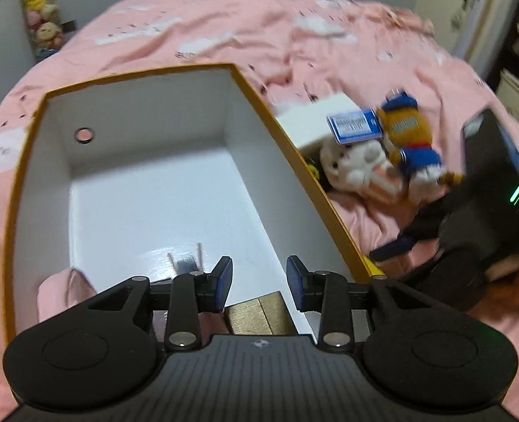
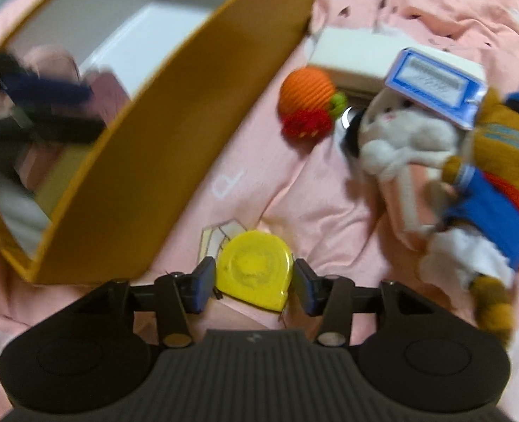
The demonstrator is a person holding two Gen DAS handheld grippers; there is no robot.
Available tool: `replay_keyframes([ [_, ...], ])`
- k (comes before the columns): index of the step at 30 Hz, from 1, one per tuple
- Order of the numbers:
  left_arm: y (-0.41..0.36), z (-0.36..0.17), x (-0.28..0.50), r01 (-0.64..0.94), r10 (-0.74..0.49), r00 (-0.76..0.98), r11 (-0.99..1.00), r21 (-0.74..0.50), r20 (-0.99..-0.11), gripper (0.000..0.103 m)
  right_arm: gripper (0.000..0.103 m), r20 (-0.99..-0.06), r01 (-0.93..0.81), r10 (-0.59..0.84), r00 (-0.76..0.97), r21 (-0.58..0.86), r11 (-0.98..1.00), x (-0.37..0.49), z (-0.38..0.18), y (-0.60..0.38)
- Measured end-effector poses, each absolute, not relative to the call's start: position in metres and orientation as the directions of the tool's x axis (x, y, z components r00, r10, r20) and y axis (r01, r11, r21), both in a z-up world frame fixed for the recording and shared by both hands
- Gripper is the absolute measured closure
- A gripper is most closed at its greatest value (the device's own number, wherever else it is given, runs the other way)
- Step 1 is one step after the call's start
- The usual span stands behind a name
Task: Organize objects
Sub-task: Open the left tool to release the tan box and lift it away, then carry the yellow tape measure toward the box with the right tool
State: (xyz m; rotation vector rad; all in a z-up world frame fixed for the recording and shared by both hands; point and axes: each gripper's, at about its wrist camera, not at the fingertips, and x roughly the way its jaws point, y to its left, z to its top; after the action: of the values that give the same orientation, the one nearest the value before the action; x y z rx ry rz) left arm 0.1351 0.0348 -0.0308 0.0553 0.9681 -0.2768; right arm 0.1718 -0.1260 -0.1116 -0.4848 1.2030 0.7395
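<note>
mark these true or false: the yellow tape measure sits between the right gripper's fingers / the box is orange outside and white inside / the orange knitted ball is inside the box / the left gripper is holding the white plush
1. The yellow tape measure sits between the right gripper fingers: true.
2. The box is orange outside, white inside: true.
3. The orange knitted ball is inside the box: false, it lies on the pink bedcover beside the box.
4. The left gripper holds the white plush: false, it hangs open over the box with nothing between its fingers.

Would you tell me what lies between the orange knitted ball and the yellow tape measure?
Only bare pink bedsheet between ball and tape measure, per the right wrist view.
</note>
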Motion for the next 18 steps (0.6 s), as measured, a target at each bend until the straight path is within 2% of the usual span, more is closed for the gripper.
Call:
replay_keyframes([
  [2, 0.036, -0.029, 0.131, 0.231, -0.182, 0.55, 0.971, -0.061, -0.815, 0.062, 0.045, -0.958, -0.746, 0.221, 0.181, 0.013, 0.665, 0.17, -0.12, -0.12],
  [9, 0.041, -0.032, 0.124, 0.196, -0.181, 0.558, 0.977, -0.083, -0.81, 0.062, 0.048, -0.966, -0.714, 0.216, 0.144, 0.05, 0.699, 0.175, -0.132, -0.122],
  [18, 0.054, -0.03, 0.119, 0.177, -0.225, 0.564, 0.973, -0.15, -0.795, 0.062, 0.049, -0.936, -0.731, 0.261, 0.238, 0.005, 0.683, 0.158, -0.085, -0.132],
])
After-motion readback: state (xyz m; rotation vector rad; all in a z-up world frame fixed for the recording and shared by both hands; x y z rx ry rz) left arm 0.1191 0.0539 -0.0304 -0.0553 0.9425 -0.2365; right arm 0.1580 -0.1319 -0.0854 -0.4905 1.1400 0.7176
